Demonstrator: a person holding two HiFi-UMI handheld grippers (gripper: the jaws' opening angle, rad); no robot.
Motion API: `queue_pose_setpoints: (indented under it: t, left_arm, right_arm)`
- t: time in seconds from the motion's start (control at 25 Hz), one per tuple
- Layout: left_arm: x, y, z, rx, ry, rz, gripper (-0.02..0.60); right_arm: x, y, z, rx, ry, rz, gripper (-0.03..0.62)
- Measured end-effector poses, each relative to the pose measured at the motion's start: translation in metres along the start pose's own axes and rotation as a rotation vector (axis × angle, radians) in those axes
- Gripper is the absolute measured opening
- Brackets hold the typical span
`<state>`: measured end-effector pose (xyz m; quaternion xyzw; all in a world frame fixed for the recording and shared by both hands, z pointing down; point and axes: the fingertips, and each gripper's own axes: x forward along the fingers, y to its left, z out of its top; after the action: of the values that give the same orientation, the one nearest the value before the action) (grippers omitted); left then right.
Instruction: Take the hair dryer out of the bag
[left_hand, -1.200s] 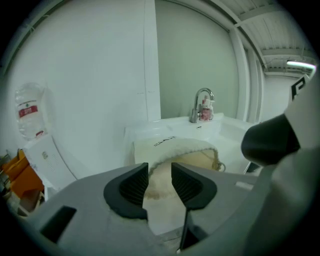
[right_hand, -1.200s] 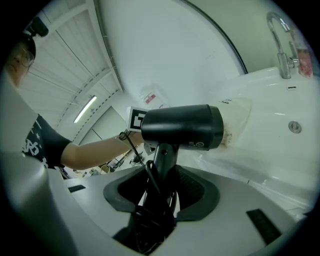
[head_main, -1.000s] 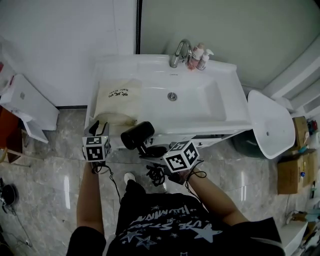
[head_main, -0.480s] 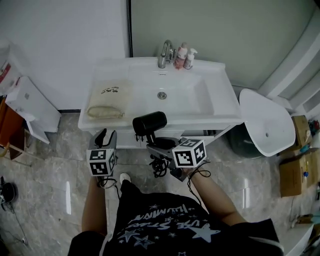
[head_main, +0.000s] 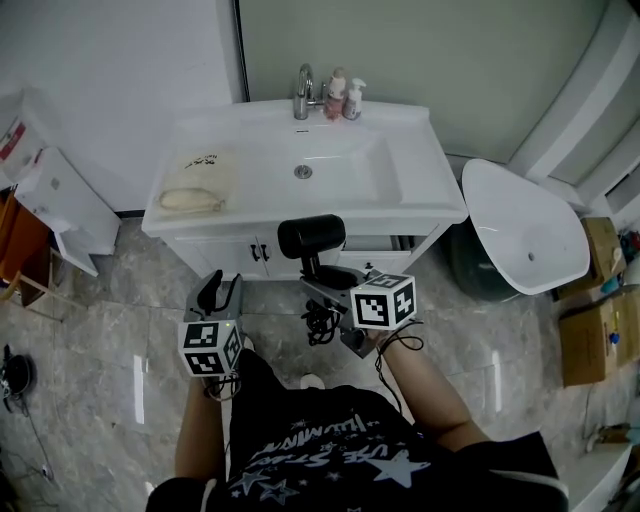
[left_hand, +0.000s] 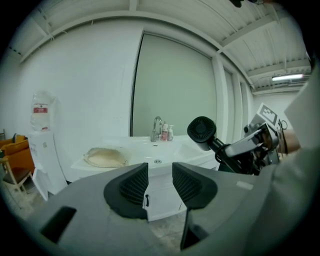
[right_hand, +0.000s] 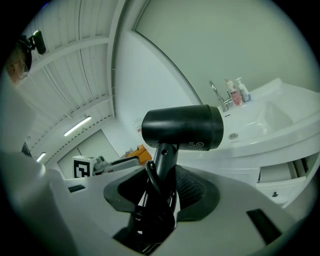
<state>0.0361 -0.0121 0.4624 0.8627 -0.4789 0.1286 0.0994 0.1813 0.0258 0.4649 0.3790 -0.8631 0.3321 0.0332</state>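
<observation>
Right gripper view: right gripper (right_hand: 165, 182) jaws clamp the hair dryer (right_hand: 182, 127) handle; left gripper (left_hand: 160, 174) jaws gape empty.

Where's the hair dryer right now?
Head view, centre: the hair dryer is clamped by its handle in the right gripper, in front of the vanity, away from the bag.

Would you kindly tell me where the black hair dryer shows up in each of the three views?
Head view: hair dryer at centre, held by the right gripper.
Left gripper view: right of centre, above the jaws.
Right gripper view: centre, handle between the jaws.
Shared landmark: the faucet.
</observation>
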Motion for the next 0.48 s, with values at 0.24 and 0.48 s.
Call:
queue_pose_setpoints:
  t: [0.24,0.48]
  left_arm:
    - [-0.033,-0.034,-0.031,-0.018,0.021,-0.021,0.110]
    - [-0.051,-0.045,-0.058,-0.012,0.058,-0.069,0.040]
  right_arm:
    - [-0.031,-0.007,-0.026,0.010,-0.026,-0.065,0.175]
    - [-0.044,0.001,-0.052,0.038,-0.018,-0.112,0.175]
